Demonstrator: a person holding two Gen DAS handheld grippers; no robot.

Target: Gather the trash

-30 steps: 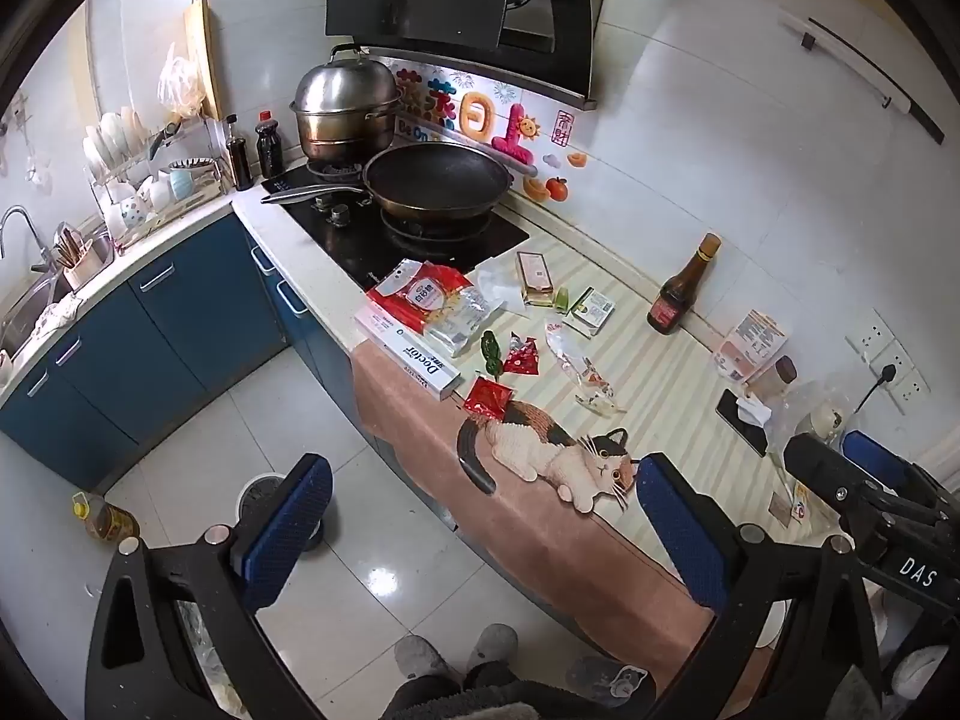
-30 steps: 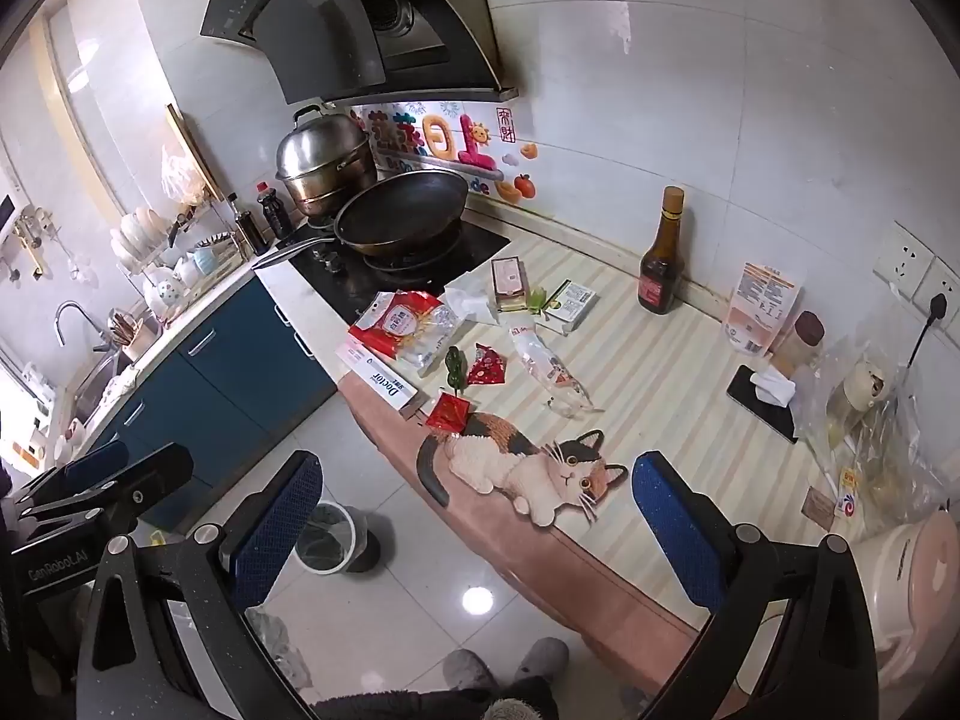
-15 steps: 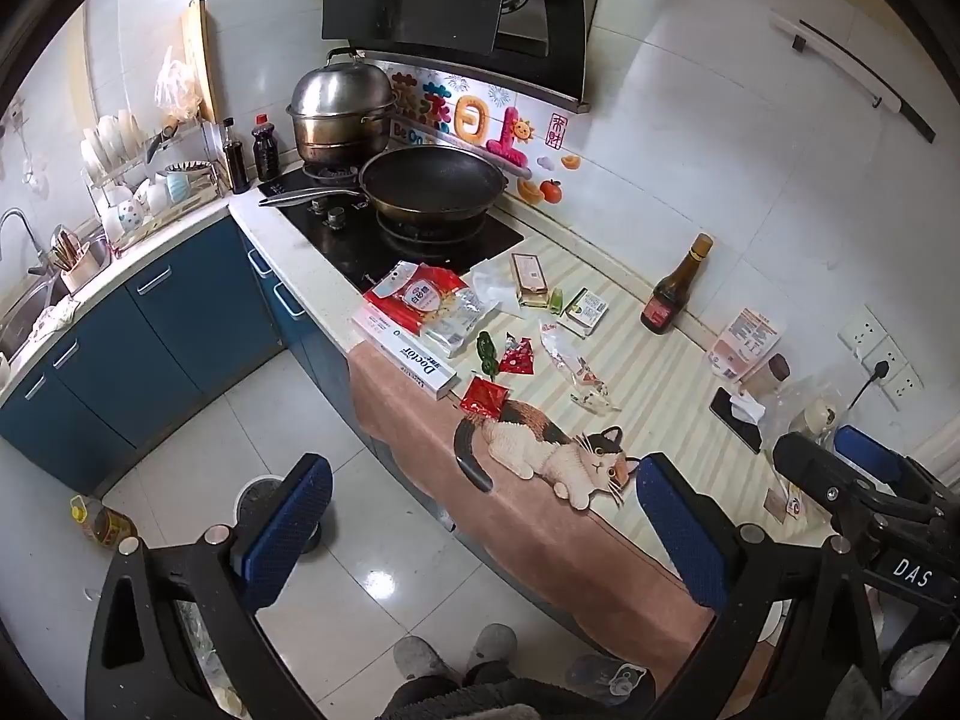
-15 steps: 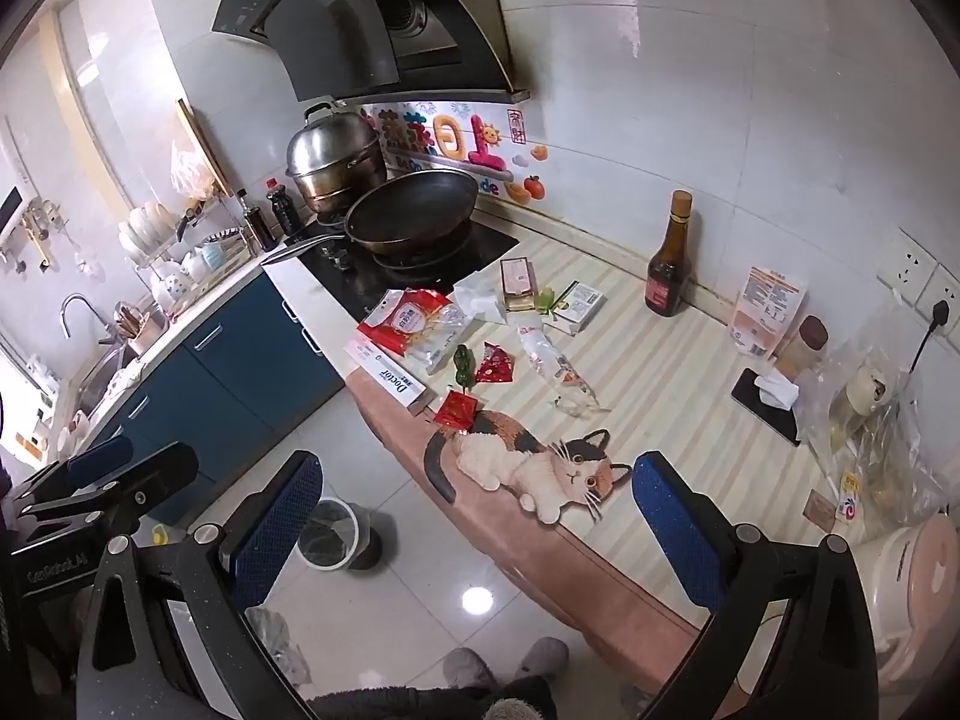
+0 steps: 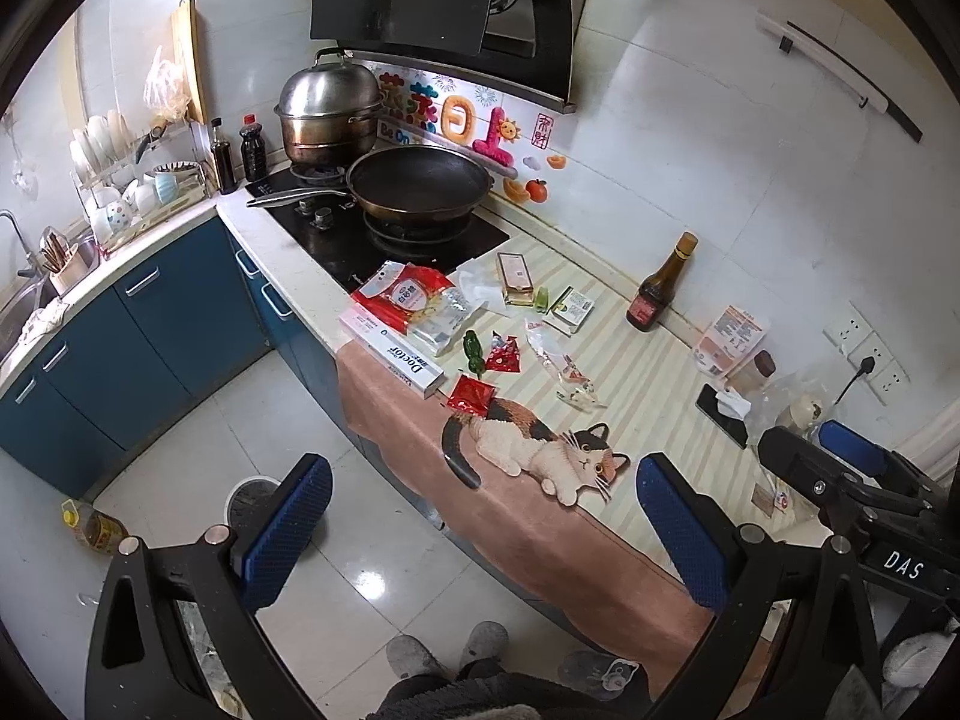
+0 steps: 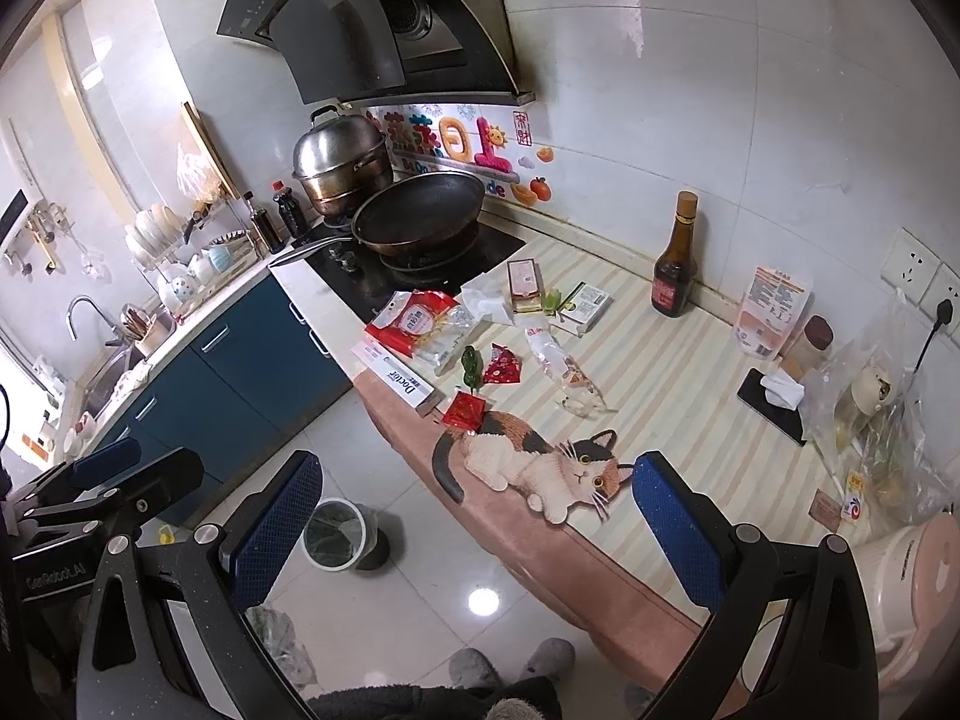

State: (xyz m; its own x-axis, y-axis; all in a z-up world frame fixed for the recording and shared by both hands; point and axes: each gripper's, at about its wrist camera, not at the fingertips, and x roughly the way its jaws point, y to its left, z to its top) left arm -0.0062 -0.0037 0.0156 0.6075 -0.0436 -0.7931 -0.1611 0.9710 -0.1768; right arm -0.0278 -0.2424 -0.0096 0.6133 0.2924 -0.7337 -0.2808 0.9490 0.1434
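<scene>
Left wrist view: the left gripper (image 5: 480,531) hangs with fingers wide and empty, well back from the desk (image 5: 648,372); red wrappers (image 5: 503,355) lie uncollected.

Right wrist view: the right gripper (image 6: 474,531) is likewise spread and empty; the bin (image 6: 335,534) waits on the floor. Nothing looks collected yet.

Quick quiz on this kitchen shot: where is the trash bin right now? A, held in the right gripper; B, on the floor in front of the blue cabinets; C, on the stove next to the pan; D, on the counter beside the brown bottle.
B: the bin stands on the floor tiles below the counter edge, and both grippers, left and right, are open and empty.
</scene>
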